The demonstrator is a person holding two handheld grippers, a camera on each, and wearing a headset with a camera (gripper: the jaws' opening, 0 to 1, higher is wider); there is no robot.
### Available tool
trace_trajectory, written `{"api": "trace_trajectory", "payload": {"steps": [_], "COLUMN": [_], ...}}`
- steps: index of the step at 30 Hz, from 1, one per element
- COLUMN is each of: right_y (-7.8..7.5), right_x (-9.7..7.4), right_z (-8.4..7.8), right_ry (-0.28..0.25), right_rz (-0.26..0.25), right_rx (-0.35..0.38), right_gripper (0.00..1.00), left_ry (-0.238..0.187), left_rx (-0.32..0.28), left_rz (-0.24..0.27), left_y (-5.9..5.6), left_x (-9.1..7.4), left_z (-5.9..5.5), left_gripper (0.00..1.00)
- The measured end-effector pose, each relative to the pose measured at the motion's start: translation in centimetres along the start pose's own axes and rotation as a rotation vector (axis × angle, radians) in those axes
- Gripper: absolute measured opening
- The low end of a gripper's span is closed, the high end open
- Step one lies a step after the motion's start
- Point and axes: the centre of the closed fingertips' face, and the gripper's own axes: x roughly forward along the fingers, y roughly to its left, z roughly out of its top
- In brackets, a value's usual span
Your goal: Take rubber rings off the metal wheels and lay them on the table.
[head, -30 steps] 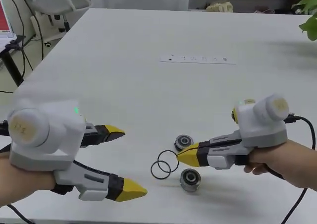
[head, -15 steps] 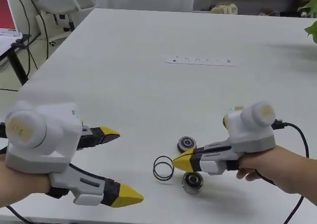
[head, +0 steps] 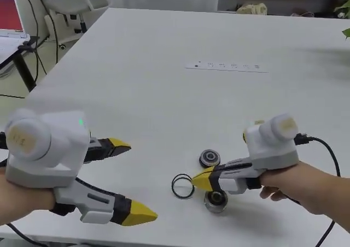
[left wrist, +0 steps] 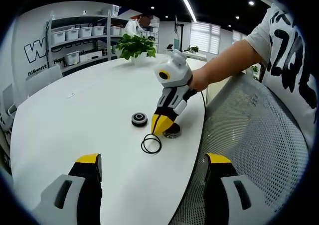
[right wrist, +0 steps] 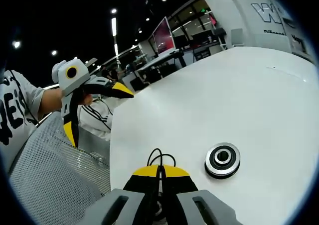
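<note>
tally for the one white table (head: 136, 83). metal wheels (head: 209, 158): two, with the nearer wheel (head: 216, 202) partly behind a jaw. black rubber rings (head: 183, 186): two, overlapping, read as two loops in the left gripper view too. handheld grippers: two, left gripper (head: 141, 181) and right gripper (head: 192, 177). hands: two, left hand (head: 22, 200) and right hand (head: 298, 184). power strip (head: 226, 66): one. office chair (head: 65, 4): one. potted plant (left wrist: 134, 45): one, noted in the left gripper view.
</note>
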Motion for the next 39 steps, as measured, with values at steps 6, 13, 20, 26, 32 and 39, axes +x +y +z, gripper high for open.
{"api": "trace_trajectory", "payload": {"steps": [6, 13, 20, 26, 32, 39], "right_y": [-0.5, -0.9, -1.0, -1.1, -0.8, -0.8], "right_x": [0.0, 0.2, 0.3, 0.1, -0.8, -2.2], "right_z": [-0.6, -0.8, -0.8, -0.5, 0.8, 2.5], "right_ry": [0.016, 0.019, 0.022, 0.006, -0.040, -0.106], "right_rz": [-0.029, -0.049, -0.060, -0.061, -0.049, -0.049], "right_rx": [0.005, 0.013, -0.002, -0.007, 0.002, 0.018], "right_gripper": [0.00, 0.00, 0.04, 0.07, 0.09, 0.11], "left_ry": [0.010, 0.017, 0.026, 0.034, 0.032, 0.032], "left_rx": [-0.006, -0.006, -0.012, -0.015, -0.009, -0.002], "left_rz": [-0.004, -0.010, -0.014, -0.018, -0.026, -0.032], "left_y": [-0.2, -0.3, -0.4, -0.4, -0.3, 0.1], "left_x": [0.1, 0.3, 0.3, 0.4, 0.8, 1.6], "left_z": [-0.4, -0.5, -0.9, -1.0, -0.4, 0.2], "left_gripper": [0.83, 0.83, 0.83, 0.83, 0.82, 0.81]}}
